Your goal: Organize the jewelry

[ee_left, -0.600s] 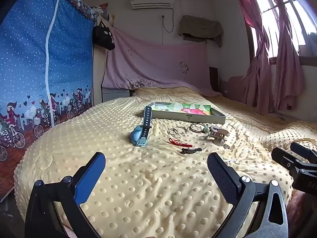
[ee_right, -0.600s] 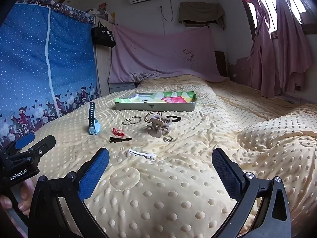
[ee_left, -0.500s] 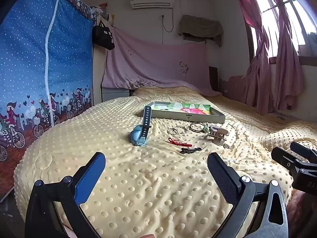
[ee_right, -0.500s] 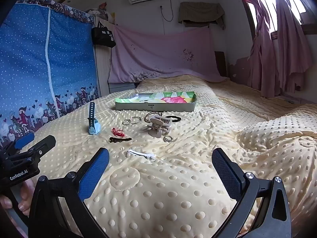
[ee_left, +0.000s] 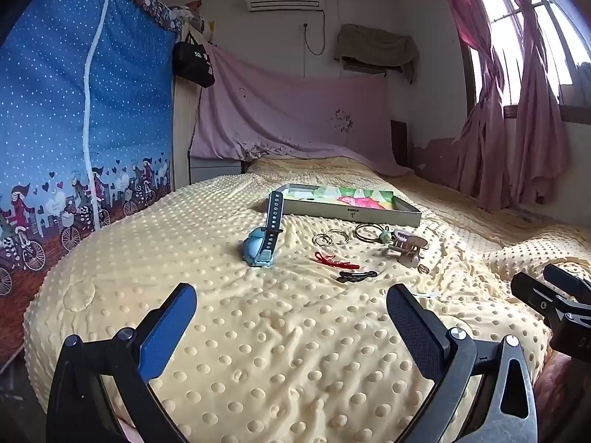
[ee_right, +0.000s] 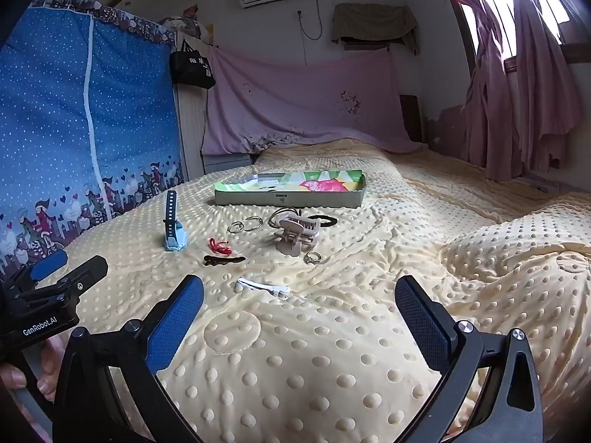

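Jewelry lies scattered on a yellow dotted bedspread (ee_left: 258,332) in front of a shallow colourful tray (ee_left: 347,205) (ee_right: 291,188). A blue watch (ee_left: 264,236) (ee_right: 173,227) is at the left, then metal rings (ee_left: 330,238) (ee_right: 245,224), a red cord (ee_left: 334,260) (ee_right: 218,246), a black hair clip (ee_left: 356,275) (ee_right: 223,259), a beige claw clip (ee_left: 406,245) (ee_right: 297,234), a small ring (ee_right: 312,257) and a white clip (ee_right: 262,288). My left gripper (ee_left: 291,302) and right gripper (ee_right: 299,297) hover open and empty, short of the items.
A blue dotted wardrobe cover (ee_left: 74,129) stands at the left of the bed. Pink cloth (ee_left: 295,118) hangs behind the bed and pink curtains (ee_left: 517,129) at the right. A hand (ee_right: 22,373) holds the left gripper's handle. The bedspread bunches up at the right (ee_right: 517,258).
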